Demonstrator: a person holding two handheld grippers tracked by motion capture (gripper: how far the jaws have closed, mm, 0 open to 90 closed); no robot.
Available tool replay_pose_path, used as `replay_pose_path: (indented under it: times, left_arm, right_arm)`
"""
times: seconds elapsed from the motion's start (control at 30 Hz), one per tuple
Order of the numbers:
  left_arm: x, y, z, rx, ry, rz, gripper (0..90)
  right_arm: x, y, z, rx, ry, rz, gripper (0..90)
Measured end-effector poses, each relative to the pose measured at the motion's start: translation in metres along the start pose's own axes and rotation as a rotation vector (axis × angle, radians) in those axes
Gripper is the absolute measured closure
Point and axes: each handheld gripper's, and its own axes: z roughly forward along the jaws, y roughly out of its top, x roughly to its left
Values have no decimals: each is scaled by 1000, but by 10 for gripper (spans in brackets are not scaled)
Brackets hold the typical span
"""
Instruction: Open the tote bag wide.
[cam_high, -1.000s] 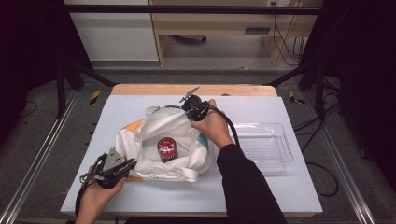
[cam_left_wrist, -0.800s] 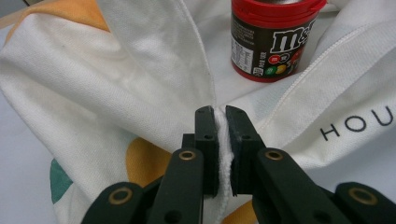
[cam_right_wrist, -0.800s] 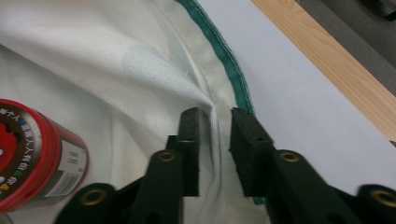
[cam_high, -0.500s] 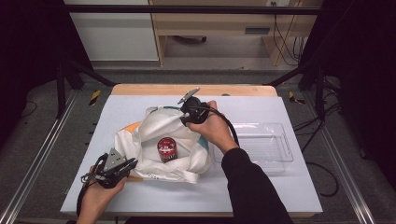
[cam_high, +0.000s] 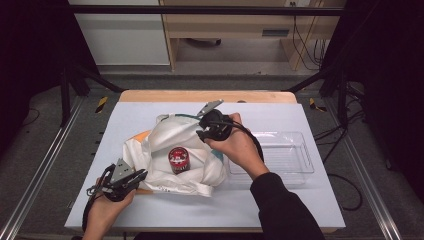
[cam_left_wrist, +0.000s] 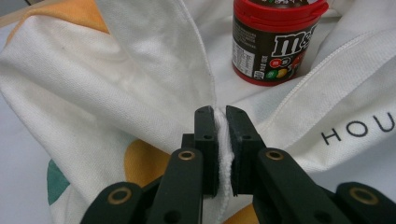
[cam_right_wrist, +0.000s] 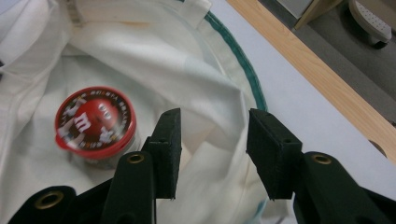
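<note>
Two tools at a cloth bag (cam_high: 172, 150) | left tool (cam_left_wrist: 222, 114) clamps its edge | right tool (cam_right_wrist: 212, 140), jaws apart, has shifted leftward over the far rim | candy jar (cam_high: 178, 159) inside; I judge the mouth being spread.

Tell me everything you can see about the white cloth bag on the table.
The white cloth bag lies slumped and crumpled on the pale table top, left of a clear plastic tray. It looks like woven canvas with stitched hems, orange and teal patches, a green-edged rim and black letters reading HOU. A red-lidded candy jar stands upright on its fabric. The left gripper is shut on a fold of its edge; the right gripper hangs open over its far side.
</note>
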Motion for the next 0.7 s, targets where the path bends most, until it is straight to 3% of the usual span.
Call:
replay_pose_path:
  times: [0.17, 0.47, 0.57, 0.7]
  left_arm:
    - [1, 2, 0, 1, -5, 9, 829]
    - [-1, 4, -3, -4, 4, 7, 817]
    - [-1, 7, -5, -16, 8, 11, 775]
    - [-1, 17, -11, -52, 31, 3, 644]
  right_arm:
    - [8, -16, -20, -1, -9, -7, 534]
    - [17, -37, -24, 12, -27, 26, 498]
    - [22, -42, -27, 19, -39, 29, 482]
    - [26, -49, -30, 16, -46, 31, 463]
